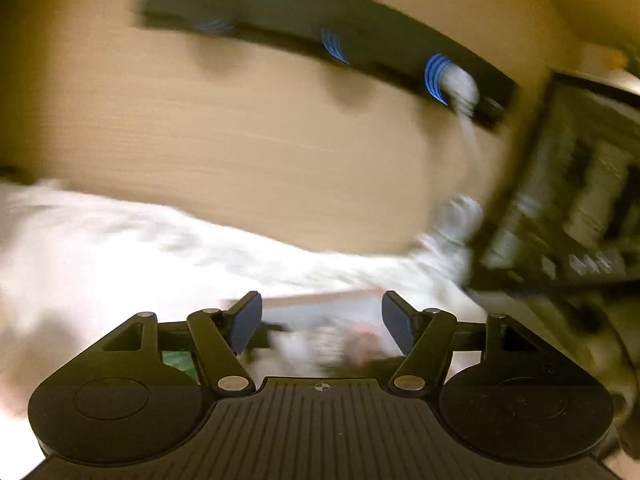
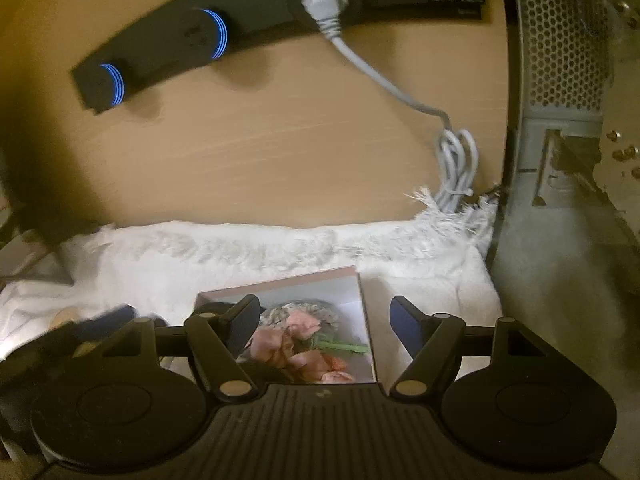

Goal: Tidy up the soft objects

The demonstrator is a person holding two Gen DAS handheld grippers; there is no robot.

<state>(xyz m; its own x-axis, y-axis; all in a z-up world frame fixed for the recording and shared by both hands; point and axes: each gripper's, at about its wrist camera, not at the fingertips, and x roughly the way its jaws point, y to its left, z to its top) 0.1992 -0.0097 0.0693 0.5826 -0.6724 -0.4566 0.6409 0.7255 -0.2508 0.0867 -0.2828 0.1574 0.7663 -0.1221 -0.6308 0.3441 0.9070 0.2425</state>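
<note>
A white fringed cloth (image 2: 224,256) lies spread on a wooden desk (image 2: 260,152); it also shows, blurred, in the left wrist view (image 1: 120,248). A box with a pink flower picture (image 2: 312,332) lies on the cloth. My right gripper (image 2: 322,326) is open, its jaws either side of the box, just above it. My left gripper (image 1: 320,322) is open and empty above the cloth, with the box (image 1: 320,312) blurred between its fingers. The left gripper's body (image 2: 80,336) shows at the lower left of the right wrist view.
A black power strip (image 2: 240,28) with blue-lit sockets lies at the back of the desk, with a white plug (image 2: 324,4) and coiled cable (image 2: 456,164). A grey perforated computer case (image 2: 560,80) stands at the right edge. The left wrist view is motion-blurred.
</note>
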